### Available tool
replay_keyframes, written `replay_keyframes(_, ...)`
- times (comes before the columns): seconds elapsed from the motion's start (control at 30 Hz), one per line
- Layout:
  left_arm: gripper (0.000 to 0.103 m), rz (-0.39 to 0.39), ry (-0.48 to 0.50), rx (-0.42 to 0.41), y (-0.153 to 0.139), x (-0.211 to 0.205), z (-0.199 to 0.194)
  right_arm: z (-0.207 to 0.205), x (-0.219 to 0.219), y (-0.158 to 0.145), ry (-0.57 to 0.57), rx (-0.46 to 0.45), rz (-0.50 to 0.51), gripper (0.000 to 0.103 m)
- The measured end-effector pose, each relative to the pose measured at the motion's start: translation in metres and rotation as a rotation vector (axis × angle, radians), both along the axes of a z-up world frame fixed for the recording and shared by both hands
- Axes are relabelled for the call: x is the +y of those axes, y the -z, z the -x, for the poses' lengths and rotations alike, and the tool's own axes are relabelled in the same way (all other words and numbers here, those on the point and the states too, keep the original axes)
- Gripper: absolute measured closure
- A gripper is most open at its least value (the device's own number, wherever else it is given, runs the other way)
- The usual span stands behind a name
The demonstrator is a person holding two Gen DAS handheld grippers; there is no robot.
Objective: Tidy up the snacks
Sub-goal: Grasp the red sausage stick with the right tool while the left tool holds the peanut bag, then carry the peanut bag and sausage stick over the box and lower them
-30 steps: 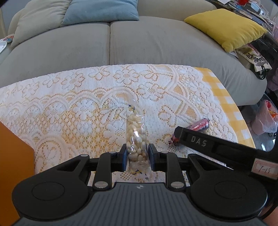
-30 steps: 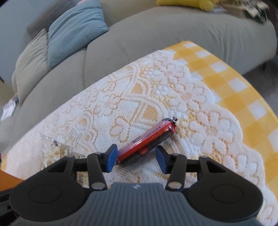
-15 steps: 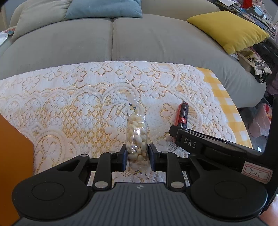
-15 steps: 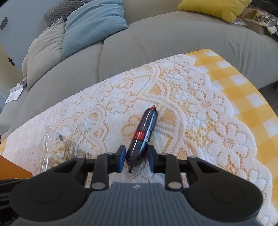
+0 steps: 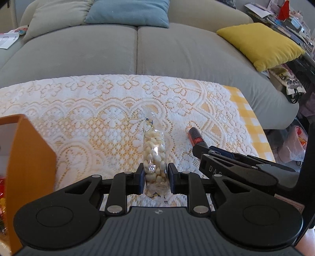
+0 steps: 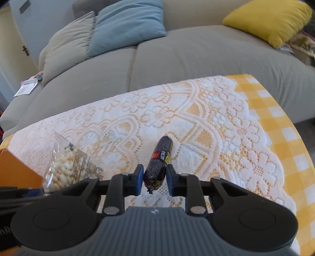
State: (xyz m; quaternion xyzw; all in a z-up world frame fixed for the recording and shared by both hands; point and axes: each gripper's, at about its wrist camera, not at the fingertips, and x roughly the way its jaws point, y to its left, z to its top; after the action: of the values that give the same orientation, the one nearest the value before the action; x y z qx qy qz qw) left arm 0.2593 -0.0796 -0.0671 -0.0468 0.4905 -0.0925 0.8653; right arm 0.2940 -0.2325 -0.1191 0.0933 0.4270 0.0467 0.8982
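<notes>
My left gripper [image 5: 155, 178] is shut on a clear bag of white nuts [image 5: 154, 155] and holds it over the lace tablecloth [image 5: 88, 122]. The bag also shows at the left of the right wrist view [image 6: 67, 167]. My right gripper [image 6: 153, 180] is shut on a dark red-labelled sausage stick [image 6: 160, 159], lifted off the cloth. The stick's tip shows in the left wrist view [image 5: 195, 135], ahead of the right gripper body. An orange box [image 5: 25, 163] stands at the left, its corner also in the right wrist view [image 6: 15, 171].
A grey sofa [image 5: 177, 49] runs behind the table, with blue [image 5: 128, 11], beige [image 5: 59, 13] and yellow [image 5: 259, 43] cushions. The yellow checked cloth edge [image 6: 285, 137] marks the table's right side. Papers lie on the sofa at the left [image 6: 27, 86]. Bags stand on the floor at the right [image 5: 295, 143].
My right gripper closed on the sausage stick, turned it lengthwise and lifted it. Both grippers rose and drew back; the orange box now shows more at the left.
</notes>
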Motion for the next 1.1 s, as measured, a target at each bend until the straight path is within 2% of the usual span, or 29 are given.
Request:
replay_keyframes(0.43, 0.077, -0.007, -0.024, -0.048, -0.046, 0.024, 0.050, 0.062, 0.030, -0.060, -0.121, -0.090, -0.013, 0.083)
replay_keyframes(0.8, 0.077, 0.046, -0.044, -0.045, -0.059, 0.055, 0.096, 0.134, 0.049, -0.097, -0.186, -0.142, -0.041, 0.083)
replay_keyframes(0.97, 0.077, 0.091, -0.068, -0.073, -0.077, 0.074, 0.112, 0.158, 0.064, -0.113, -0.222, -0.174, -0.015, 0.083)
replay_keyframes(1.1, 0.077, 0.092, -0.086, -0.099, -0.095, 0.089, 0.122, 0.172, 0.076, -0.125, -0.256, -0.191, -0.020, 0.083)
